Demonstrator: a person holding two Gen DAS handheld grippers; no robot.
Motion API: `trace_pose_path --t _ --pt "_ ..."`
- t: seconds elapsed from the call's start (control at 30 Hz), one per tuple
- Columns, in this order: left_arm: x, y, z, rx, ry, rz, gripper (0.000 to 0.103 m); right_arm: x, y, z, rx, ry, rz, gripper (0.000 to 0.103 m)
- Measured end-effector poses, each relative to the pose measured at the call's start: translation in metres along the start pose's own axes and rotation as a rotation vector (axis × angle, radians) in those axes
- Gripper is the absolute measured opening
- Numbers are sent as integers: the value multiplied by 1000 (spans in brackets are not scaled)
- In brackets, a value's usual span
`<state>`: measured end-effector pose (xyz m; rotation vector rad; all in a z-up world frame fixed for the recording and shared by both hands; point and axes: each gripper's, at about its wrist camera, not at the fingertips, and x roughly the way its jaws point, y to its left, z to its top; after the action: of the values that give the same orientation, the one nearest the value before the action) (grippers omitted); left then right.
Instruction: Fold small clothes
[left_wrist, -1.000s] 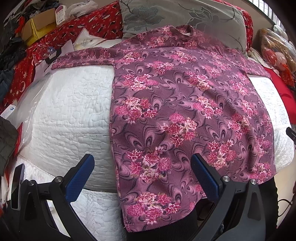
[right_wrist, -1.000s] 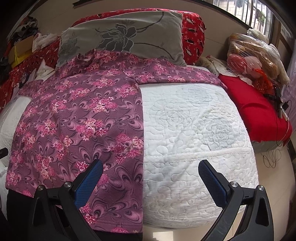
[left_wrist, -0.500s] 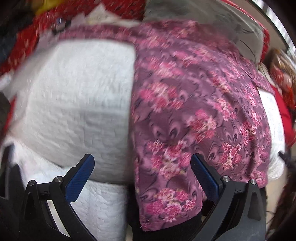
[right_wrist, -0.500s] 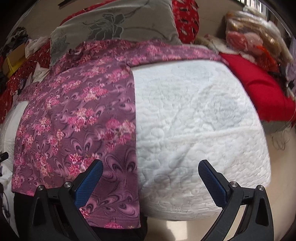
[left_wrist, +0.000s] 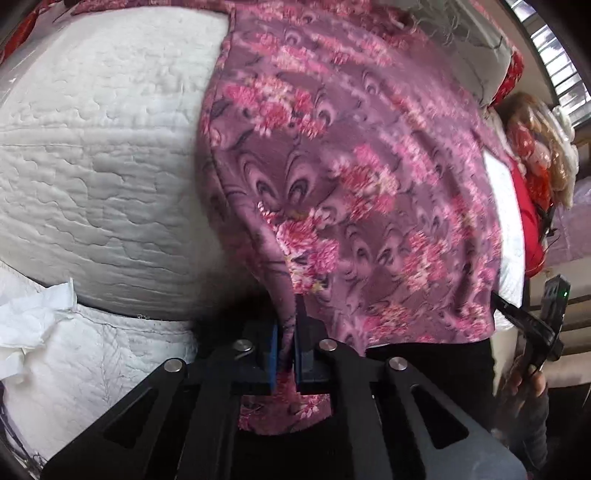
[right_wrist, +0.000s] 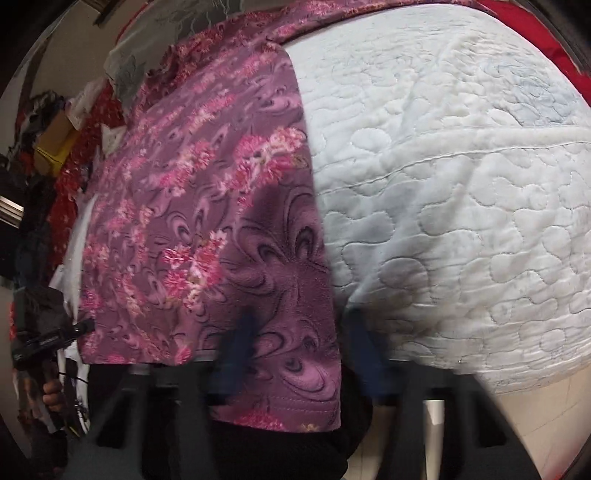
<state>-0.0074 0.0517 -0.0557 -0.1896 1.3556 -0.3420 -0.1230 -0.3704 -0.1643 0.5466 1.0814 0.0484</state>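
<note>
A purple top with pink flowers (left_wrist: 354, 177) lies spread over a white quilted mattress (left_wrist: 92, 177). My left gripper (left_wrist: 285, 354) is shut on the top's lower left hem corner, with cloth pinched between the blue pads. In the right wrist view the same top (right_wrist: 207, 229) hangs over the mattress edge (right_wrist: 461, 221). My right gripper (right_wrist: 295, 350) is blurred by motion; its jaws stand partly apart around the top's lower right hem corner. The right gripper also shows at the left view's right edge (left_wrist: 532, 325).
A grey flowered pillow (right_wrist: 147, 44) and red bedding (right_wrist: 576, 48) lie at the head of the bed. Bags and a doll (left_wrist: 535, 147) are piled to the right, boxes and clothes (right_wrist: 55, 147) to the left. White tissue (left_wrist: 33, 317) lies on the lower mattress.
Both grippers dropped toward the hem at the mattress's front edge. The left gripper went from wide open to shut on the hem corner. The right jaws narrowed around the other corner.
</note>
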Motion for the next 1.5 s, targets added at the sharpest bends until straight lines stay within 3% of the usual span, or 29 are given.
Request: trace_pose_path --t 0.2,0.33,0.47,0.57,0.7,0.77,0.83,0.87,0.9,0.93,0.97,1.1,1.37,1.5 --pt "-48 1 -7 -17 -61 -88 3 -76 5 -5 -23 -165 174 3" --pt "-45 10 -9 -50 -31 -65 3 -104 -3 -6 13 -224 183 3" --pt "-20 25 -7 -99 48 0 3 -82 -18 -11 58 -180 135 3" --pt "-14 34 -6 -141 74 6 4 -53 -28 -8 100 -120 77 3" --pt "-41 23 7 -80 -8 47 4 -41 -25 0 108 -62 4 9" --pt "-54 5 22 -5 -67 80 6 -49 -17 11 81 -86 -87 11" --pt "-58 -13 37 53 -110 85 17 -58 -5 32 47 -141 -82 21" --pt "-54 -19 46 69 -124 90 33 -63 0 40 35 -167 -69 28" --pt "-52 -35 61 95 -154 105 51 -67 11 53 17 -199 -60 44" --pt "-49 -37 68 107 -175 116 56 -66 19 63 1 -221 -60 54" --pt "-44 -50 82 128 -208 136 58 -65 31 76 -25 -251 -61 55" --pt "-13 -79 121 150 -210 159 58 -41 61 114 -88 -266 -94 55" --pt "57 -91 159 95 -135 218 58 44 58 154 -103 -173 -166 54" --pt "53 -101 163 157 -161 212 58 13 44 182 -102 -236 -99 53"
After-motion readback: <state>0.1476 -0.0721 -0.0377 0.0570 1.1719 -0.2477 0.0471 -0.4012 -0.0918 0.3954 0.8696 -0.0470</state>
